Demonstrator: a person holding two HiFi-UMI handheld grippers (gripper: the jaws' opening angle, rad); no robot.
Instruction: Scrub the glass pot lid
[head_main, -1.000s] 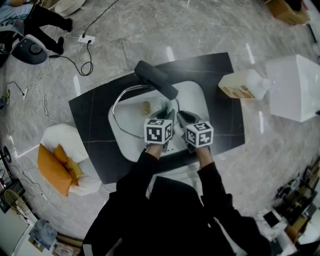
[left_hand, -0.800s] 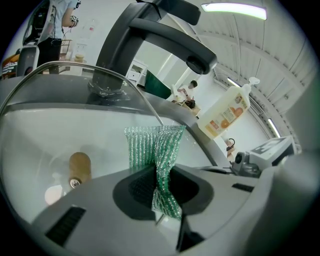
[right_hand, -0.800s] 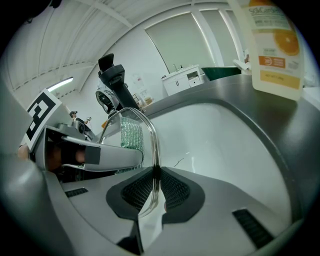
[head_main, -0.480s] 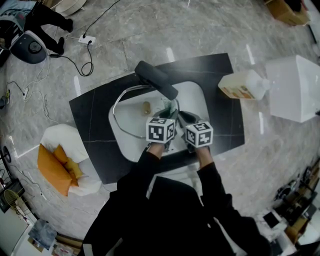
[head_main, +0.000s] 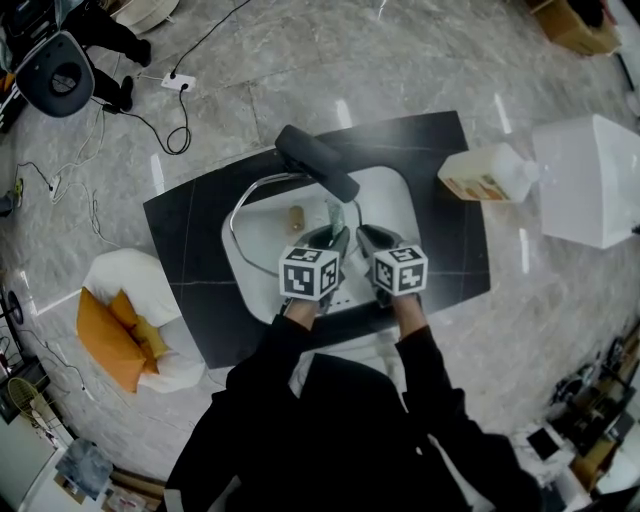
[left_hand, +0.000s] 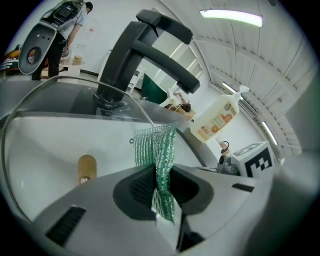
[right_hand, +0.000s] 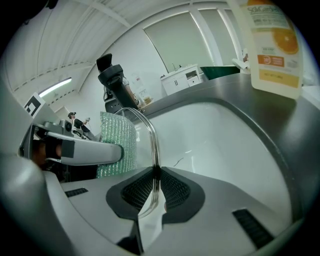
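So the left gripper (left_hand: 162, 189) is clamped tight on a green sparkly mesh scrubbing cloth (left_hand: 155, 150), which pokes up out of its jaws right by the round clear glass pot lid (head_main: 262, 228). Can't tell if they're touching. The right gripper (right_hand: 156, 187) is pinching the lid's rim, holding it tilted inside the white sink basin (head_main: 395, 200), below the black faucet (head_main: 316, 160). The lid's small wooden knob (left_hand: 86, 167) shows too. An orange-labelled soap bottle (head_main: 487, 170) lies on the black countertop (head_main: 190, 230), off to the right.
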